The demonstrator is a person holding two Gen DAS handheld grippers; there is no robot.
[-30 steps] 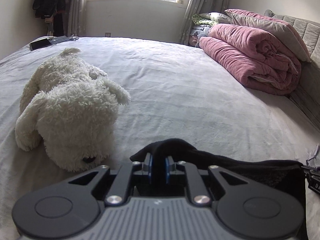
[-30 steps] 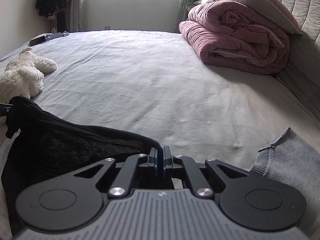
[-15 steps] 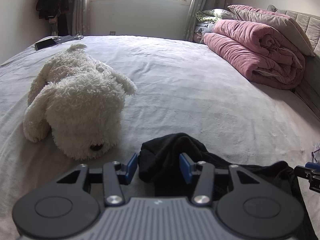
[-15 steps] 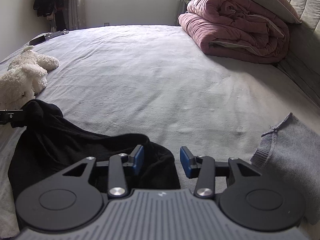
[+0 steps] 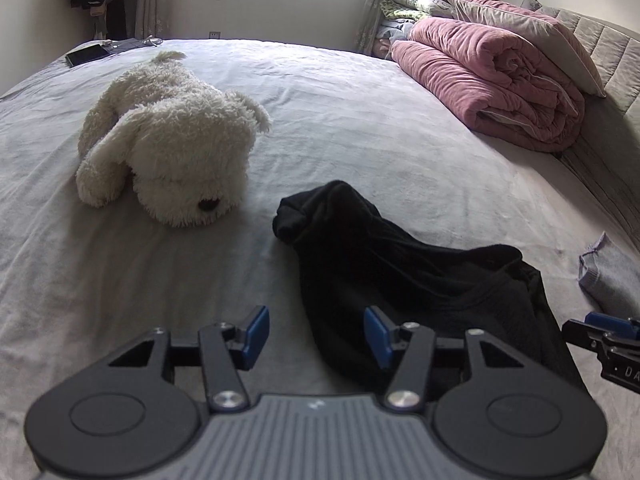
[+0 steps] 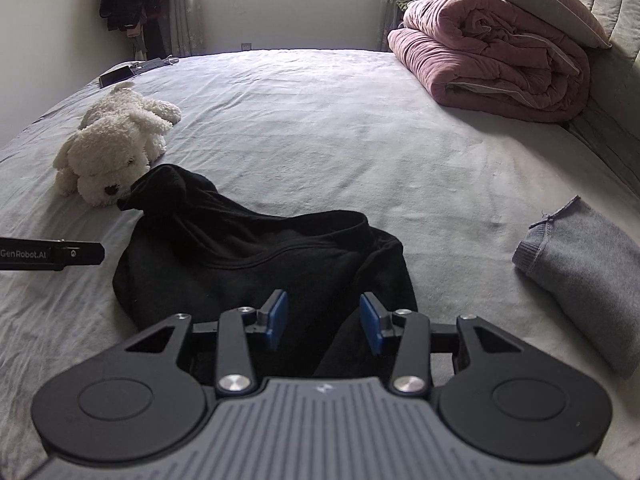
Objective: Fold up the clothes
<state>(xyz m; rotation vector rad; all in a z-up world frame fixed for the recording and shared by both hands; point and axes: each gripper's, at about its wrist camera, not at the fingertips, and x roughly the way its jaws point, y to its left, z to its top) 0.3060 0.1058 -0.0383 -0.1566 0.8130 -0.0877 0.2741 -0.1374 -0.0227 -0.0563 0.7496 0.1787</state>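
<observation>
Lay bunched on the bed (image 6: 320,128), right beside the white toy dog (image 6: 112,148): the black garment (image 6: 256,256). Left gripper (image 5: 316,332) opening, right gripper (image 6: 323,318) open, both empty. Could snag the dog next grab.

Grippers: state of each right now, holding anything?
Left gripper: jaws opening, holding nothing; black garment lies on the bed beyond the pads.
Right gripper: open, holding nothing; garment lies past its pads, not pinched.
</observation>
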